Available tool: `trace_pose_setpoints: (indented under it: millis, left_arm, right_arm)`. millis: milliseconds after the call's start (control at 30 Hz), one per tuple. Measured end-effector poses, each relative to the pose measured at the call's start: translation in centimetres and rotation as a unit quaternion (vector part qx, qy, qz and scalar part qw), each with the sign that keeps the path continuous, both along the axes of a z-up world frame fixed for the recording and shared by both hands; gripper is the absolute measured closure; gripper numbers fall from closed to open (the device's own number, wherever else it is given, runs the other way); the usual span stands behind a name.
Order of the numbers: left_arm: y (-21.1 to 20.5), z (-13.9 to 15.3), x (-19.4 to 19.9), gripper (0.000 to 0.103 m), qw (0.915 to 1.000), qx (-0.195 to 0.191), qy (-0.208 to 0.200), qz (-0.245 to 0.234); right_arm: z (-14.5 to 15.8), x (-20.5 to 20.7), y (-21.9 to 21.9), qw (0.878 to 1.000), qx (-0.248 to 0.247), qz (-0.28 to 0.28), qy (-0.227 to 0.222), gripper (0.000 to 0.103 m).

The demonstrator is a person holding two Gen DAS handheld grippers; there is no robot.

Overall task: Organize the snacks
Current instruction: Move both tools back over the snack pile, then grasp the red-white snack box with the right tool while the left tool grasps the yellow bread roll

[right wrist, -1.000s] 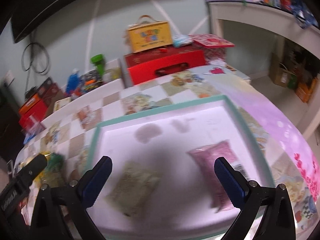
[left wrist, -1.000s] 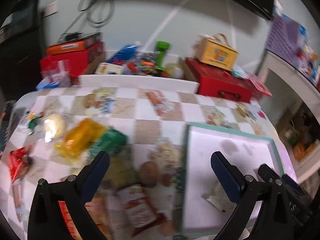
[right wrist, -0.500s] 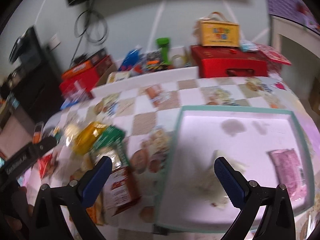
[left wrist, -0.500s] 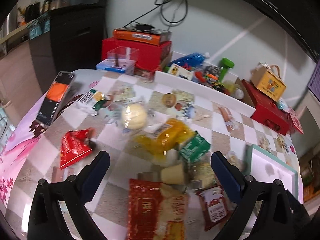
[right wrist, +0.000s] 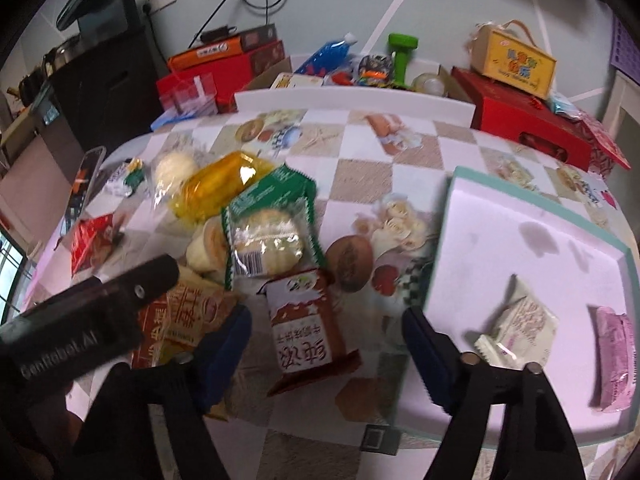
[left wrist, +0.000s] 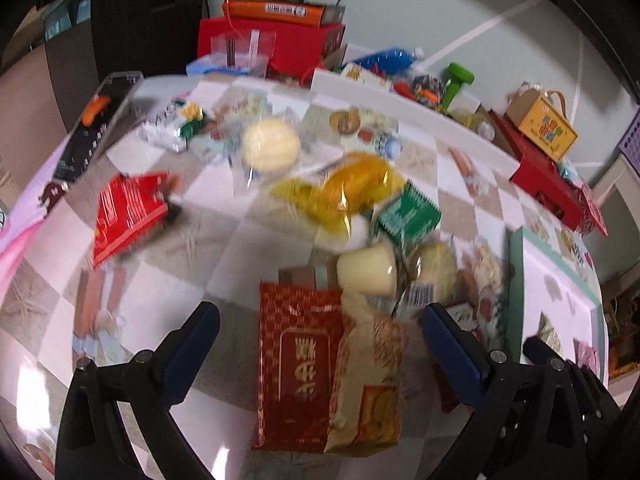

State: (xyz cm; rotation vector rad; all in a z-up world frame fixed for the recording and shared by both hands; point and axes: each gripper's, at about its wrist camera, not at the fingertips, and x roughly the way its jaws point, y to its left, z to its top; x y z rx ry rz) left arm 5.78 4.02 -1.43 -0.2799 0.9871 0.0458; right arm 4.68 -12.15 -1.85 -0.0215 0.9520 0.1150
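Right tool (right wrist: pixel 326 344) closing astride brown packet (right wrist: pixel 306 324); tray (right wrist: pixel 440 240) beside.

Before you, snack packets (right wrist: pixel 256 236) lie heaped flat on the checked surface (right wrist: pixel 360 176). To their right, a pale tray (right wrist: pixel 516 216) holds a cream packet (right wrist: pixel 520 320) and a pink packet (right wrist: pixel 614 356).

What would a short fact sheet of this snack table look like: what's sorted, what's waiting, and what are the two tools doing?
sorted: a pale packet and a pink packet lie in the tray
waiting: a pile of snacks on the table, among them a green packet, a yellow bag and a brown packet
left gripper: jaws open over a red bag
right gripper: jaws have just been closing, the brown packet between them, not gripped
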Motion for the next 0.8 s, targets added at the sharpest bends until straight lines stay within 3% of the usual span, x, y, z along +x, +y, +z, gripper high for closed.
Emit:
trace_pose_setpoints:
  millis: [67,167,367,500,667,800]
  left_arm:
    - [0.1,-0.6,-0.1,0.003,0.9999,-0.009,0.009,-0.004]
    - [0.1,-1.0,-0.1,0.004,0.9996,-0.022,0.017,-0.007]
    - [-0.9,-1.4,0.2,0.024,0.9988,-0.027,0.025,-0.034]
    - [-1.6,-1.6,0.2,0.035,0.9978,-0.03,0.03,-0.051]
    - [-2.7,-2.0,0.4,0.038,0.9971,-0.016,0.034,-0.067]
    - [-3.3,-2.1,0.5,0.054,0.9965,-0.006,0.03,-0.078]
  right_arm:
    - [-0.4,0.1,0.3,1.0,-0.001,0.006,0.008,0.036]
    - [-1.1,0.3,0.5,1.0,0.0,0.013,0.021,0.041]
    - [-1.8,0.6,0.3,0.999,0.005,0.011,0.037,0.048]
    - [-1.9,0.5,0.4,0.999,0.002,0.013,0.038,0.048]
    - [-2.5,0.7,0.3,0.999,0.0,0.013,0.051,0.048]
    - [-2.9,0.8,0.6,0.998,-0.014,0.014,0.055,0.048]
